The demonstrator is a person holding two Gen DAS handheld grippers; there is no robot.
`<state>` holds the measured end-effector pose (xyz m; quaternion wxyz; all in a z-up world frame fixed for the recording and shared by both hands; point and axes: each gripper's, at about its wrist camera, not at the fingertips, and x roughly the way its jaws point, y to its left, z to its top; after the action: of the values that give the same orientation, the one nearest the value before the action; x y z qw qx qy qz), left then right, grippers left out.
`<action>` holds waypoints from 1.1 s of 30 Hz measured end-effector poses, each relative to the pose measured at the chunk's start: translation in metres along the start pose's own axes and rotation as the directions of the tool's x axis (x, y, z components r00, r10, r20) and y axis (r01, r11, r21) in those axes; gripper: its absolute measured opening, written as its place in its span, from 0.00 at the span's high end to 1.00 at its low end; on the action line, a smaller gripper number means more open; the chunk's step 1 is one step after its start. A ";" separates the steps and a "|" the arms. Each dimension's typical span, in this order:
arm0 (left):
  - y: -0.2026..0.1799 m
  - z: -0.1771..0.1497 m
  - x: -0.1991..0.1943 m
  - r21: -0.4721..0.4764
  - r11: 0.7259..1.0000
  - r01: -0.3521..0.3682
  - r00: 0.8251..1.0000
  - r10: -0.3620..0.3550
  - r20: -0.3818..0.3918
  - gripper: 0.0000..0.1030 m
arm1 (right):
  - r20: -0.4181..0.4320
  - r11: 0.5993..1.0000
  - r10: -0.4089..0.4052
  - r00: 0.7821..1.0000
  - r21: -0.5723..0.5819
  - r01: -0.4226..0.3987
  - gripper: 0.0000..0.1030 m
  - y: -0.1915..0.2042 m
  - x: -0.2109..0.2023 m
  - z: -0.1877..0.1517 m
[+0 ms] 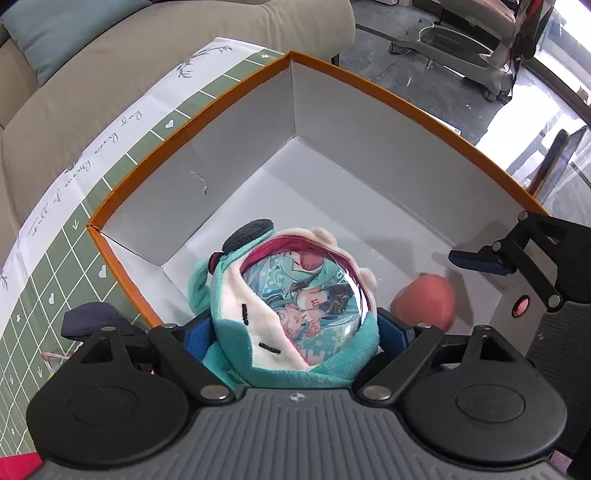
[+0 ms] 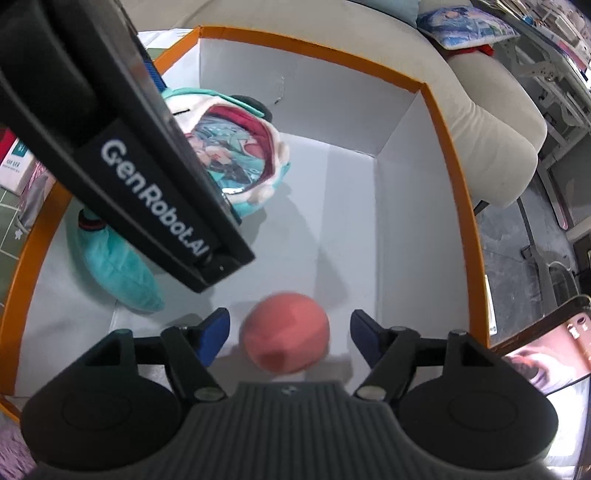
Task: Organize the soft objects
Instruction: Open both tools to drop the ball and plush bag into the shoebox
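- Green checked cloth (image 1: 55, 266) with white hearts and script lies under the orange-rimmed box (image 1: 192, 129), beside a beige sofa (image 1: 110, 74).
- White inside, the box holds two soft things: a teal plush toy (image 1: 291, 306) toward its left side and a pink ball (image 1: 424, 302) toward its right.
- Left gripper (image 1: 295, 332) reaches down into the box, its blue pads clamped on either side of the plush toy, whose glossy round picture panel faces the left wrist camera.
- Right gripper (image 2: 290, 332) hangs over the pink ball (image 2: 284, 332) with its jaws apart; the ball sits between the blue pads (image 2: 212, 332) with a clear gap on each side, blurred at its edges.
- Only the left wrist view shows the script on the cloth and the plush toy's black ear.
- Only the right wrist view shows the plush toy's (image 2: 243, 155) loose teal limb (image 2: 118, 273) lying on the box floor (image 2: 332, 221), the lettered black body of the left gripper crossing over it, a printed cushion (image 2: 465, 29) on the sofa and a lit screen (image 2: 546, 354) at the right edge.
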<state>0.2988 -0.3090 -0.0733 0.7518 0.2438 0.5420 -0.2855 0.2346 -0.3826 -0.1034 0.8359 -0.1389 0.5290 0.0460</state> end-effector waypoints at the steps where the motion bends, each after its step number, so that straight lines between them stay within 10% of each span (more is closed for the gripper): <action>1: -0.001 -0.002 -0.001 0.003 1.000 0.006 1.000 -0.006 0.002 0.00 | 0.000 1.000 0.000 1.000 -0.001 0.000 0.31 0.006 0.001 -0.004; 33: 0.007 -0.051 -0.100 -0.028 0.998 0.054 0.961 -0.044 0.272 0.00 | 0.155 0.996 -0.074 0.985 0.063 0.065 0.25 0.035 -0.057 0.001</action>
<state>0.2443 -0.2536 0.0073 0.8159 0.1758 0.4446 -0.3252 0.2030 -0.3444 -0.0584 0.8797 -0.1288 0.4575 0.0122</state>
